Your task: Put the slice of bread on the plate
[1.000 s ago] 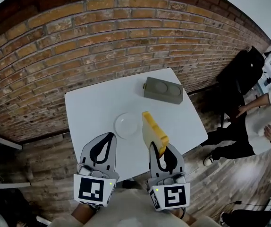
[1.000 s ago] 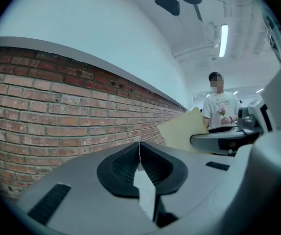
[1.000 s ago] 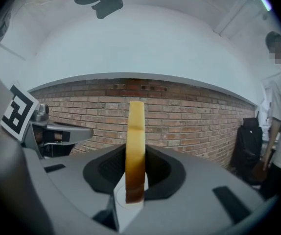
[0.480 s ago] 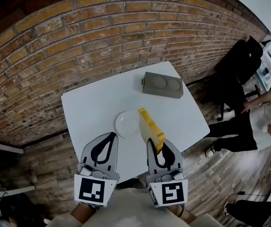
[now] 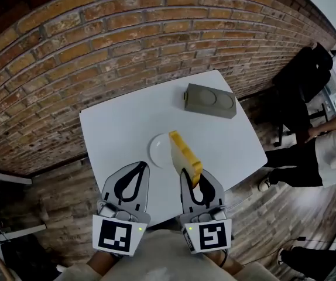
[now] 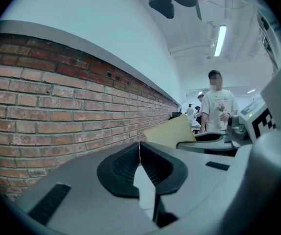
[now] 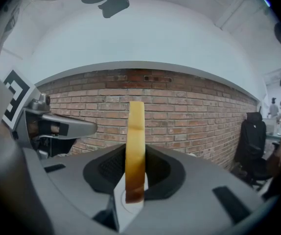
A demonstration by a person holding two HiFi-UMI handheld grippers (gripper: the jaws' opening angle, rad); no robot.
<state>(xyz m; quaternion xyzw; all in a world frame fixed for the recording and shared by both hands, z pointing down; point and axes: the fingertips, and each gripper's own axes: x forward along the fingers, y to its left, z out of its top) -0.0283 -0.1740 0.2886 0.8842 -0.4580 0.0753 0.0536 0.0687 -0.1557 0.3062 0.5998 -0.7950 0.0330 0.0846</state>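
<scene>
A slice of bread (image 5: 185, 156) with a yellow-brown crust stands on edge above the white table (image 5: 121, 127), and my right gripper (image 5: 192, 180) is shut on its near end. Its far end overlaps the right rim of the small white plate (image 5: 158, 149). In the right gripper view the bread slice (image 7: 134, 146) is edge-on, pinched between the jaws of the right gripper (image 7: 134, 180). My left gripper (image 5: 140, 166) hovers near the table's front edge, left of the bread, shut and holding nothing. Seen from the left gripper (image 6: 139, 145), the bread slice (image 6: 172, 131) shows to the right.
A grey toaster (image 5: 210, 100) lies at the table's far right. A brick wall (image 5: 127, 40) runs behind the table. A black chair (image 5: 300, 78) and people (image 5: 332, 151) are off to the right, and wooden floor (image 5: 57, 204) surrounds the table.
My right gripper has carried the bread left and a little down, so its far end now overlaps the plate's rim. The left gripper has shifted only slightly.
</scene>
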